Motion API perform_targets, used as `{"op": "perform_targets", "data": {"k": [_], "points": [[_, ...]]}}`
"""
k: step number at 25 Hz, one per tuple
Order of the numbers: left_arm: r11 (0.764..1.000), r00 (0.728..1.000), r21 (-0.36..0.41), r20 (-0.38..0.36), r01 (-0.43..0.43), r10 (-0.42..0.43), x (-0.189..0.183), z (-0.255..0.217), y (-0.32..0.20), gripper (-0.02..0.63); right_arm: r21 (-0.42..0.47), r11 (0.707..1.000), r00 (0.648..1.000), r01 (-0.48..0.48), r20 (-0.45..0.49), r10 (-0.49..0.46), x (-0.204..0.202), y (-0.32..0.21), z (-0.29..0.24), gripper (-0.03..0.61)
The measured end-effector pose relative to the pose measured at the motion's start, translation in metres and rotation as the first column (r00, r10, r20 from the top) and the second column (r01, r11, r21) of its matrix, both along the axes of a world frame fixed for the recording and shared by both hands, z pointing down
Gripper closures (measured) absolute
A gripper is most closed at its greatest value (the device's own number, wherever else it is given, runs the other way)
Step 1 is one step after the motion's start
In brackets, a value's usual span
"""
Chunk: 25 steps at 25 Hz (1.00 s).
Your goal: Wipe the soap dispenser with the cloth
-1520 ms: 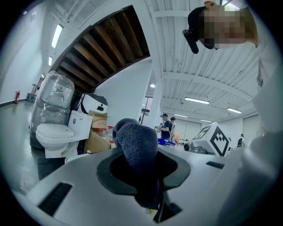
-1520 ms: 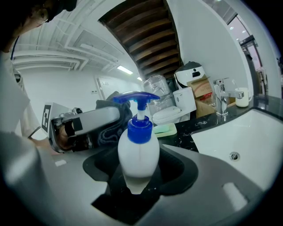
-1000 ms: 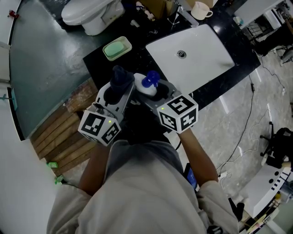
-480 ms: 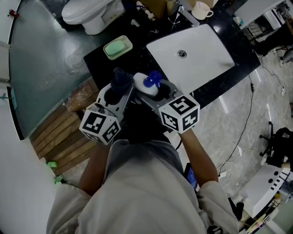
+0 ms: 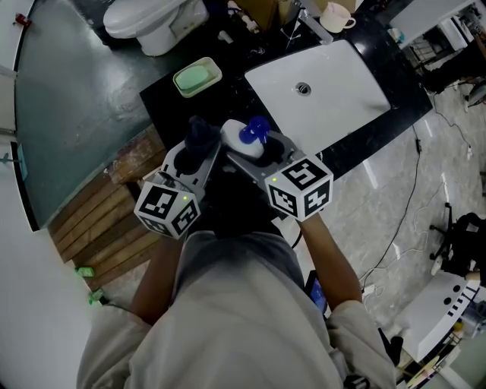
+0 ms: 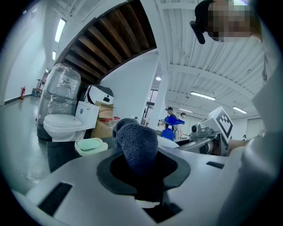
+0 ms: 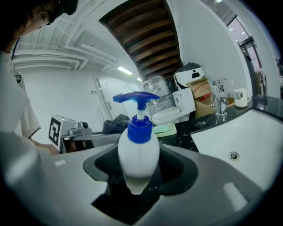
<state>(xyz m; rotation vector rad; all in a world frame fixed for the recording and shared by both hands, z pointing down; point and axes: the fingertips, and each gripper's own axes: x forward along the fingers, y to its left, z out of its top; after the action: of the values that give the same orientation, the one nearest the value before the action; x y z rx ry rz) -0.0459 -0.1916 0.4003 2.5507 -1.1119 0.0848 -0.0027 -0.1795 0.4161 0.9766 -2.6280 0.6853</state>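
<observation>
The soap dispenser (image 7: pixel 138 154), a white bottle with a blue pump, sits at the middle of the head view, its body clamped between the wide-set jaws of the right gripper (image 5: pixel 257 152). Just left of it, the left gripper (image 5: pixel 194 150) pinches a bunched dark blue cloth (image 6: pixel 138 148); whether cloth and bottle touch, I cannot tell. Above them lies the black counter (image 5: pixel 163 106) with a green soap dish (image 5: pixel 197 77). The white sink (image 5: pixel 334 106) is at upper right and a toilet (image 5: pixel 152 23) at upper left.
</observation>
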Motion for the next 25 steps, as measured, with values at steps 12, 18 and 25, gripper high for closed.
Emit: {"op": "perform_targets", "data": {"k": [12, 18, 25], "points": [[0.999, 1.000, -0.035, 0.025, 0.004, -0.003, -0.007, 0.019, 0.000, 0.515, 0.005, 1.000, 1.000, 0.003, -0.005, -0.002, -0.001, 0.000, 0.001, 0.322], [0.999, 1.000, -0.050, 0.028, 0.008, -0.006, -0.010, 0.025, 0.001, 0.515, 0.008, 1.000, 1.000, 0.004, -0.009, -0.004, -0.001, 0.000, 0.000, 0.322], [0.998, 0.999, -0.067, 0.031, 0.013, -0.011, -0.012, 0.031, 0.003, 0.514, 0.006, 1.000, 1.000, 0.000, -0.005, 0.000, -0.001, 0.001, -0.001, 0.322]]}}
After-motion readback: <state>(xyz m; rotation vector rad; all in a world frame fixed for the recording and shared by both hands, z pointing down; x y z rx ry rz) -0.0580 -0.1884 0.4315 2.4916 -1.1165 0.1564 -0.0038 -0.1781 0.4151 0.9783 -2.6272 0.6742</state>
